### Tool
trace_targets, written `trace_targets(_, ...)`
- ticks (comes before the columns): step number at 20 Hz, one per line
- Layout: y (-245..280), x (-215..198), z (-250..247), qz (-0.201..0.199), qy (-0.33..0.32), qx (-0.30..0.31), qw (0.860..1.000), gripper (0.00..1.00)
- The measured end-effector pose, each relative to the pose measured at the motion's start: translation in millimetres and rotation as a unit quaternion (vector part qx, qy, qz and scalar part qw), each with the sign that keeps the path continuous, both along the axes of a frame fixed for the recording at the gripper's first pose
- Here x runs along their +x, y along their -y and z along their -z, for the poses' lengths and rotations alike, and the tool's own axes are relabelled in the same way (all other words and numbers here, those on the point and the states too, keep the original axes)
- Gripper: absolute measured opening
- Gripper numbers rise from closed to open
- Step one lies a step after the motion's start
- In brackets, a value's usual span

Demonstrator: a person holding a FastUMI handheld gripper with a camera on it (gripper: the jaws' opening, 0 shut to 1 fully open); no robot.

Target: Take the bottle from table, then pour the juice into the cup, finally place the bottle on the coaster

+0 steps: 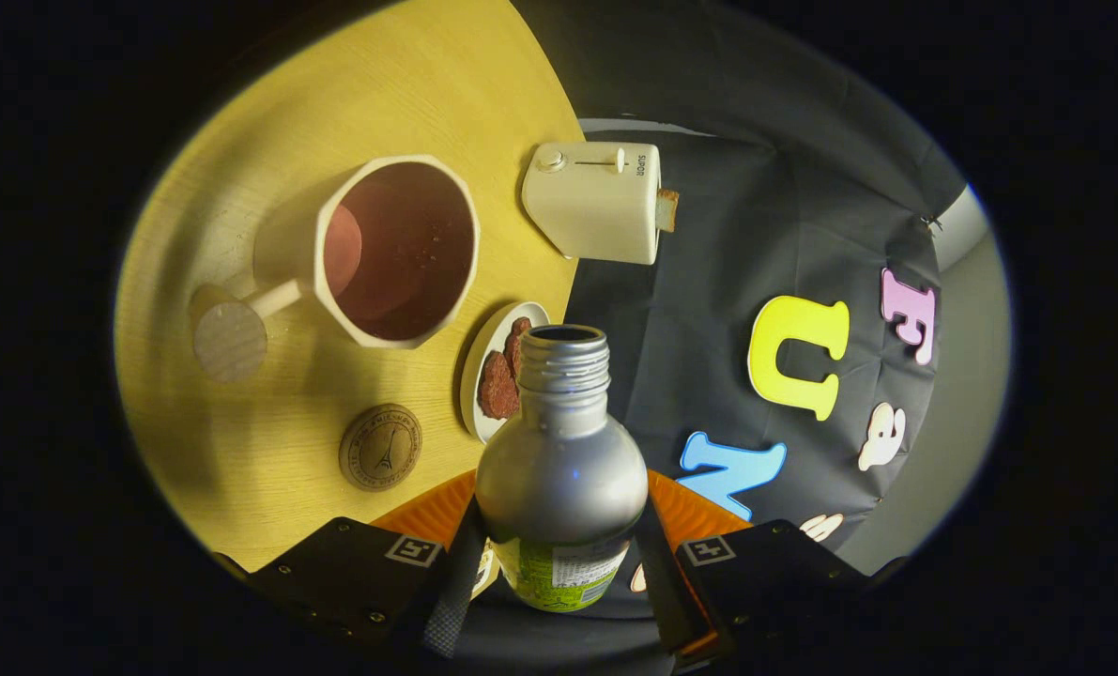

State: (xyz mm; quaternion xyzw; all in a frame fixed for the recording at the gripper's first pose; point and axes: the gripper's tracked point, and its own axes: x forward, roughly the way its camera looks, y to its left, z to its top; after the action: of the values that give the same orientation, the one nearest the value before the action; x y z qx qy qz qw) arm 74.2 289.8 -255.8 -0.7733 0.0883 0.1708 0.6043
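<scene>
The bottle point(561, 469) is sitting clamped in the claw point(563, 563), both fingers pressing on its lower body from either side, so it is being held above the edge of the counter point(268, 188) with its open, threaded neck pointing away from the camera. It is a silver metal bottle with the cap off; a green and white label is wrapping its lower part, the print too small to make out, and whatever is inside is staying hidden behind the metal wall. Beyond its mouth and to one side, the cup point(399, 249) is standing on the counter, a pale faceted mug with a round wooden handle end, holding dark reddish juice with small bubbles on the inner wall. The coaster point(380, 447) is lying near the fingers, a round cork disc stamped with a small tower and a ring of lettering too fine to read. Just behind the bottle neck, a small white plate point(483, 361) is carrying brown cookies, partly covered by the bottle. Farther off, a cream toaster point(596, 202) is showing a short printed word on its end and a slice of toast poking out.
</scene>
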Motion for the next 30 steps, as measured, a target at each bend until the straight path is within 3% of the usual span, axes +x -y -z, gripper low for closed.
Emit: trace_targets(30,0,13,-31,-0.046,0.027,-0.041,0.998,0.78)
